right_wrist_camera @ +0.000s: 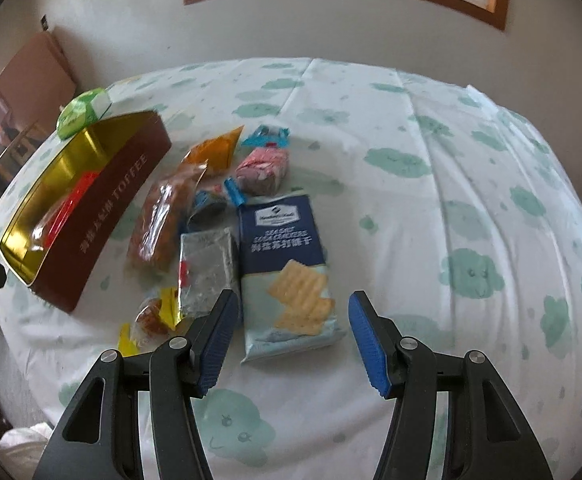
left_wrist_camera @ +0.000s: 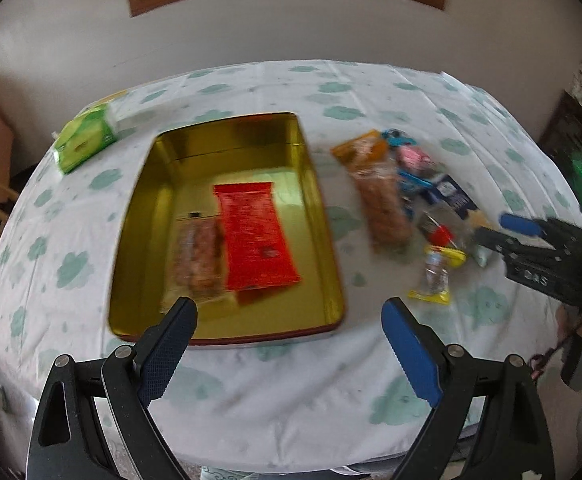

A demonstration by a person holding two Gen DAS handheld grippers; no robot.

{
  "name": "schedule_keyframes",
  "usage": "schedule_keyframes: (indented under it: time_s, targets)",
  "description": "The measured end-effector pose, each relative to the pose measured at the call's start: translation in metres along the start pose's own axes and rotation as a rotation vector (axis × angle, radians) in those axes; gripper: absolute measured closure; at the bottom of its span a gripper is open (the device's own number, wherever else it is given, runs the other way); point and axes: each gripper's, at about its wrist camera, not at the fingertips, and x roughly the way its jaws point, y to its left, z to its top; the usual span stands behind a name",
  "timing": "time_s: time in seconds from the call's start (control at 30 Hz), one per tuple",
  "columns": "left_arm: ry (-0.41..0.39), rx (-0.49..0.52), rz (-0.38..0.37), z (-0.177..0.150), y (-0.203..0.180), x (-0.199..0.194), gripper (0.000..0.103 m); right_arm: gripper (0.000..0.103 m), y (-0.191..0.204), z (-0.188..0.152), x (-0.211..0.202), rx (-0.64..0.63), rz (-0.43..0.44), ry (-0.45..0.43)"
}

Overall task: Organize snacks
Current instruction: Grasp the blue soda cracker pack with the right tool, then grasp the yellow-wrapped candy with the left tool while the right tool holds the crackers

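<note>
**Right wrist view: snack pile left of centre, cloth bare to 3 o'clock**

Right gripper (right_wrist_camera: 293,338) spread, empty, above cracker pack (right_wrist_camera: 283,264). Toffee tin (right_wrist_camera: 103,216) at 9 o'clock. Left gripper (left_wrist_camera: 289,330) spread wide, empty, over tin's near rim.

Tin (left_wrist_camera: 323,216) sat on the table (left_wrist_camera: 275,392), left of the loose snacks. Two packets lay flat inside it, side by side: one packet (left_wrist_camera: 256,236) at the middle, another (left_wrist_camera: 197,258) touching its left edge. Box (left_wrist_camera: 85,140) stood behind the tin, at its far left corner. Right of the tin lay a long bag (right_wrist_camera: 163,216), then a foil pack (right_wrist_camera: 209,268), then the cracker pack (right_wrist_camera: 287,276) nearest the right side. Small sweets (right_wrist_camera: 263,170) lay behind these; a wrapped sweet (right_wrist_camera: 151,316) lay in front of the foil pack.
</note>
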Motion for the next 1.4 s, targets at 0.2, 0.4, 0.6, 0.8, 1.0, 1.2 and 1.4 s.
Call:
schedule_keyframes:
  time_s: [0.2, 0.4, 0.6, 0.8, 1.0, 1.2, 1.4]
  targets:
    - [0.024, 0.052, -0.028, 0.000, -0.024, 0.008, 0.011, 0.041, -0.004, 0.011, 0.008, -0.010, -0.001, 0.006]
    - [0.047, 0.094, -0.049, 0.000, -0.042, 0.017, 0.011, 0.041, -0.011, 0.006, 0.014, -0.043, 0.003, 0.042]
    - [0.063, 0.122, -0.061, 0.001, -0.054, 0.024, 0.011, 0.041, -0.002, 0.015, 0.025, -0.076, 0.025, 0.043]
    - [0.069, 0.141, -0.074, 0.002, -0.061, 0.029, 0.011, 0.041, -0.003, 0.028, 0.038, -0.051, 0.052, 0.040]
    - [0.073, 0.162, -0.089, 0.002, -0.071, 0.035, 0.011, 0.042, -0.010, 0.028, 0.044, -0.001, 0.093, 0.035]
    - [0.059, 0.176, -0.064, 0.005, -0.079, 0.035, 0.010, 0.045, -0.004, 0.019, 0.039, -0.079, 0.052, 0.013]
    - [0.045, 0.197, -0.058, 0.009, -0.087, 0.033, 0.010, 0.051, -0.001, 0.014, 0.037, -0.123, 0.014, -0.021]
